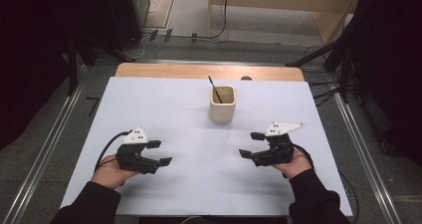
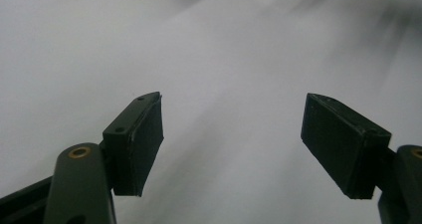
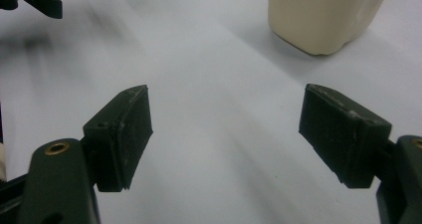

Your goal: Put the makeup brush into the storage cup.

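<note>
— Cup (image 1: 222,105) placement?
— Upright on the white table (image 1: 189,184), toward the far side, with a thin black stick (image 1: 215,88) leaning inside it.
— And the grippers?
— Right gripper (image 1: 252,145) sits near, on the cup's right and closer to the person; left gripper (image 1: 160,153) lies well apart. Both have spread jaws gripping nothing.

The cream square-sided cup (image 3: 326,15) is cut off by the right gripper view's top edge (rim unseen). The thin dark stick (image 1: 215,88) is partly hidden inside it; its kind cannot be told.
</note>
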Available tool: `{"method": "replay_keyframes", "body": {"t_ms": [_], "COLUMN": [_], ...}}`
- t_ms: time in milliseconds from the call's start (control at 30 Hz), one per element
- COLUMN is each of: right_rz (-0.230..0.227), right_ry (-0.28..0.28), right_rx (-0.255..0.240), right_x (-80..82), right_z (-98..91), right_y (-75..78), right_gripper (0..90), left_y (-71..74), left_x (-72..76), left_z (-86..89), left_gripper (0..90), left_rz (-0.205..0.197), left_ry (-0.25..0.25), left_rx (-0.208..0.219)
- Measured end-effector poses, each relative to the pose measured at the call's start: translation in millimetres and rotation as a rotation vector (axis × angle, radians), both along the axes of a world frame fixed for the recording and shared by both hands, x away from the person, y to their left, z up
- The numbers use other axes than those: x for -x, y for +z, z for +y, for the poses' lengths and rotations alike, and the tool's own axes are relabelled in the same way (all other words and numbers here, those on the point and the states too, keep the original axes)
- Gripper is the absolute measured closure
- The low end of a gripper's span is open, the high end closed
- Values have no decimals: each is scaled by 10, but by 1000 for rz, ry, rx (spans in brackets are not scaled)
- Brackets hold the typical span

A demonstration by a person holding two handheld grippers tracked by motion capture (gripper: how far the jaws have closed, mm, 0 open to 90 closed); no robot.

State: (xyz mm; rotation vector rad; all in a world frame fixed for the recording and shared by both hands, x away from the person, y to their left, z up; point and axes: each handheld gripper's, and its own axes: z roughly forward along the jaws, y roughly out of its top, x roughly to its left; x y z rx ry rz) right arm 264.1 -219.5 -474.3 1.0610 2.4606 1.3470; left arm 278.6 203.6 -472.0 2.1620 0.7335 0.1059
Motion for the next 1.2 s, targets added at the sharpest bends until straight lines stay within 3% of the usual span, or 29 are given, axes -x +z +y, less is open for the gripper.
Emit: {"method": "replay_keyframes", "body": {"t_ms": [1200], "right_rz": [-2], "right_ry": [7], "right_rx": [11], "right_x": [141], "right_z": [-128], "right_y": [-84], "right_gripper": [224], "left_y": [8], "left_x": [13], "left_z": [7], "left_gripper": [253], "left_rz": [-5], "left_ry": [-1], "left_rx": [-1]}}
